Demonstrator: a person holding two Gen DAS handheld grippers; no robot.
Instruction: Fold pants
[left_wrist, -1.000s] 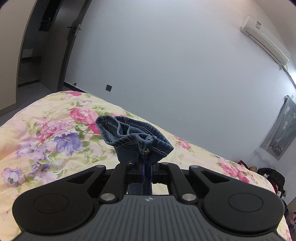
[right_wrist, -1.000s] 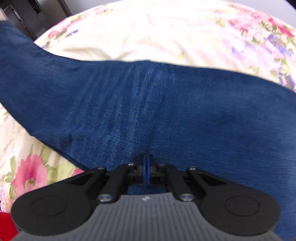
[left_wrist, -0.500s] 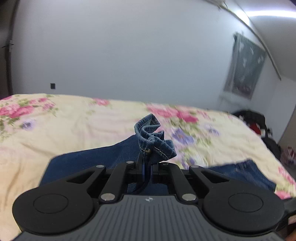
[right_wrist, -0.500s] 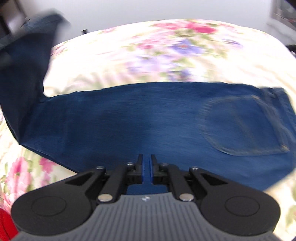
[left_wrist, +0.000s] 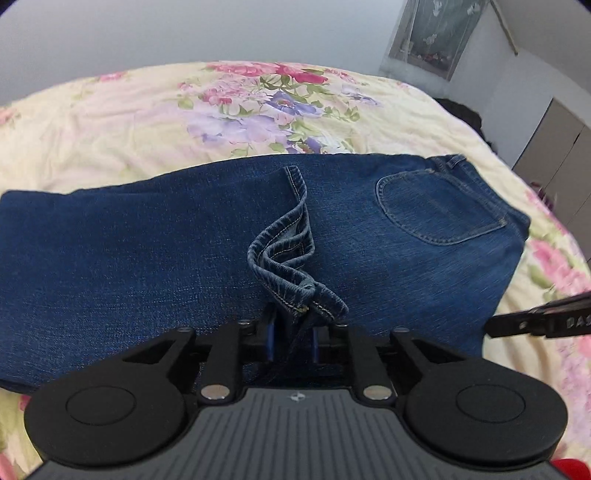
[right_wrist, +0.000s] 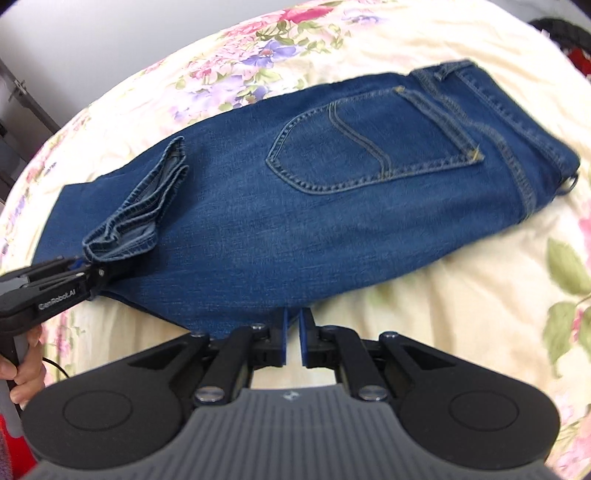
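Observation:
Blue jeans (left_wrist: 147, 240) lie folded on the flowered bedspread (left_wrist: 129, 122), back pocket (left_wrist: 439, 206) up at the right. The bunched leg hem (left_wrist: 288, 251) rests on top of them, just ahead of my left gripper (left_wrist: 293, 334). Its jaws are opening, and only a loose fold of hem hangs between the parted pads. From the right wrist view the left gripper (right_wrist: 85, 269) sits at the hem (right_wrist: 140, 206). My right gripper (right_wrist: 293, 339) is at the near edge of the jeans (right_wrist: 258, 229), shut to a thin slit that shows only sheet.
A hand (right_wrist: 22, 373) holds the left gripper's handle at the left edge. The right gripper's tip (left_wrist: 495, 326) reaches in from the right. Grey cabinets (left_wrist: 554, 147) and dark clutter (left_wrist: 461, 114) stand beyond the bed. Something red (right_wrist: 7, 443) lies low left.
The left gripper swung down with the leg hem and laid it over the jeans, then its jaws parted. The right gripper slid along the near edge and no longer has denim between its pads.

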